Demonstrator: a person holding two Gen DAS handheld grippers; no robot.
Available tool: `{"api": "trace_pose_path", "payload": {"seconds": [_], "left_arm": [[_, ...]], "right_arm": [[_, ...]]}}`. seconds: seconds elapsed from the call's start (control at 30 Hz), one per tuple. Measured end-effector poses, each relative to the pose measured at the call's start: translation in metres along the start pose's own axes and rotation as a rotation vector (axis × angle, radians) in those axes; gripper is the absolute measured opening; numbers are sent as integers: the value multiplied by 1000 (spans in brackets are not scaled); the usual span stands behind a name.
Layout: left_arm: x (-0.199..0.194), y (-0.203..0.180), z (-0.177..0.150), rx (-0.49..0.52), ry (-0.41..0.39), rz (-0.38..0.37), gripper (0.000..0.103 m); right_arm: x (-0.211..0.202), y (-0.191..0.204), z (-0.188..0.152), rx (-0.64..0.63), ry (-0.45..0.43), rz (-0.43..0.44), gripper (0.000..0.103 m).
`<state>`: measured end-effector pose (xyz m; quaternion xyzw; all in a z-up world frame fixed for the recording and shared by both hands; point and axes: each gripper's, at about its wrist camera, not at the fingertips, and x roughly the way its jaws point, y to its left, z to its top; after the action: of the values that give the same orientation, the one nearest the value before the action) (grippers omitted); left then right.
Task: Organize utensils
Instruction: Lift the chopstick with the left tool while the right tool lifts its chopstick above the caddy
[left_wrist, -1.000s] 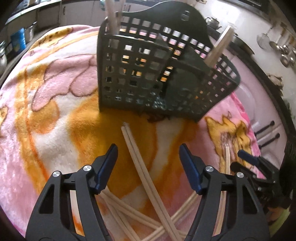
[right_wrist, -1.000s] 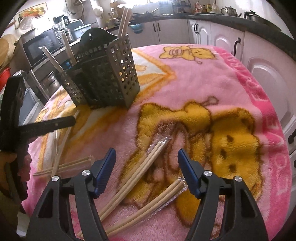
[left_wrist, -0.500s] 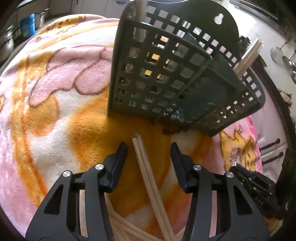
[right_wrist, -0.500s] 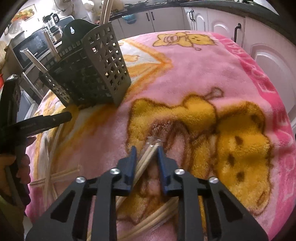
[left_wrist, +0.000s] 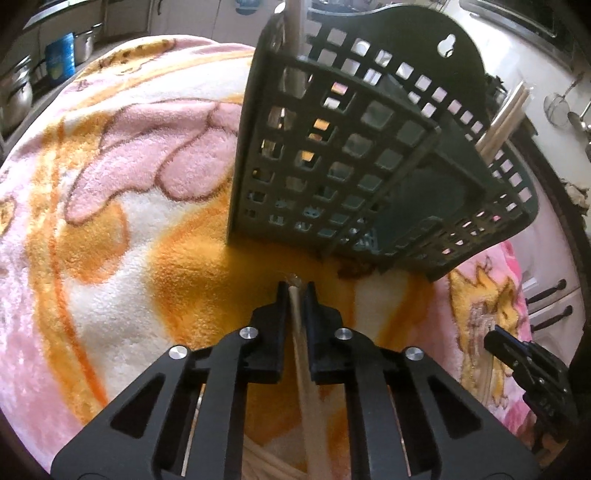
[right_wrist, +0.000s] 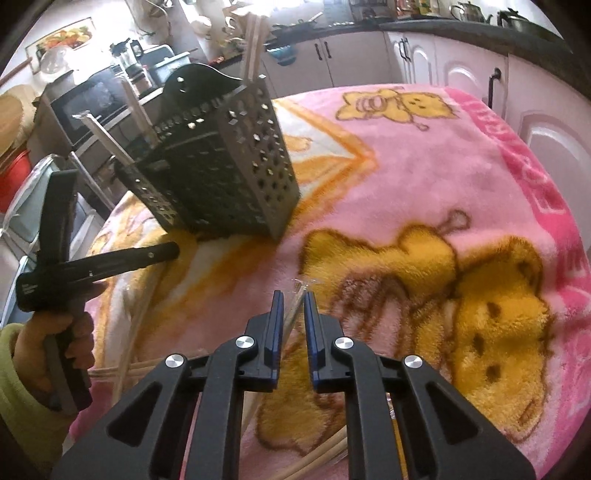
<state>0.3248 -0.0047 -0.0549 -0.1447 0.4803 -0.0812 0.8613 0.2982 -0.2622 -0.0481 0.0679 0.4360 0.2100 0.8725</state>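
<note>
Chopsticks (left_wrist: 295, 299), loose on blanket-covered table (left_wrist: 110, 221) a second ago, now gripped: left tongs (left_wrist: 294, 291) closed from wide onto one pair, right tongs (right_wrist: 293, 299) onto wrapped pair (right_wrist: 295, 306). Both grasps made; next, judged: transfer to caddy (left_wrist: 332, 166).

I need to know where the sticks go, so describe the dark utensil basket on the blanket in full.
The dark grey-green plastic utensil basket stands upright on the pink and orange fleece blanket. Its walls are a grid of square holes; a taller solid back panel has a keyhole hanging slot. A lower section with a curved rim sits beside the tall one. Pale wooden chopsticks already stick out of the top. Neither hand-held gripper touches it.
</note>
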Motion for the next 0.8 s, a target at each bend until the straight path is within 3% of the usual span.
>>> {"api": "trace_pose_path", "payload": {"seconds": [0.53,0.8], "left_arm": [[-101,-28,-3,109,-238,-112,2],[-134,-33,-7,146,-300,-84,2]], "right_arm": [[-55,43,15,-120,-158,29,7],[-80,71,25,-202,-236,49,5]]}}
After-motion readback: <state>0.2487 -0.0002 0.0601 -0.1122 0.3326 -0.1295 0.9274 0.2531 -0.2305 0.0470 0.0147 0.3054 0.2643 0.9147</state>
